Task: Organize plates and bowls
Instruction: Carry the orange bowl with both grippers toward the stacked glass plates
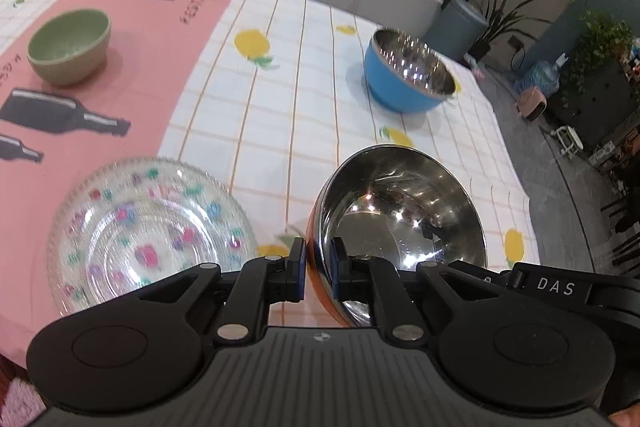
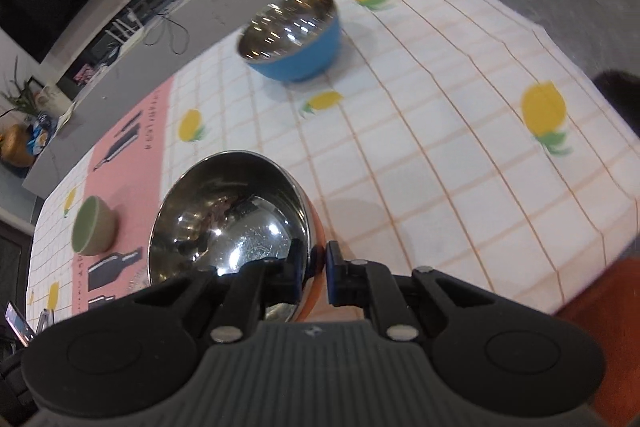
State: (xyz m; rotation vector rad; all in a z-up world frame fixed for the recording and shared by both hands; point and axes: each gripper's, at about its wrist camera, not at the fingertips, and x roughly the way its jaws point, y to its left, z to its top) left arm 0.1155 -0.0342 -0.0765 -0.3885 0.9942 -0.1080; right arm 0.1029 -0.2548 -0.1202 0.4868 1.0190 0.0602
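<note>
Left wrist view: our left gripper [image 1: 319, 269] pinches rim of orange steel bowl [image 1: 404, 223], tilted, above tablecloth [image 1: 312, 75]. Glass plate [image 1: 148, 231] just beside on left. Farther out we see green bowl [image 1: 70, 45] on pink mat [image 1: 132, 67], blue bowl [image 1: 408, 71] well apart at right. Right wrist view: our right gripper [image 2: 316, 271] clamps same bowl's rim.
</note>
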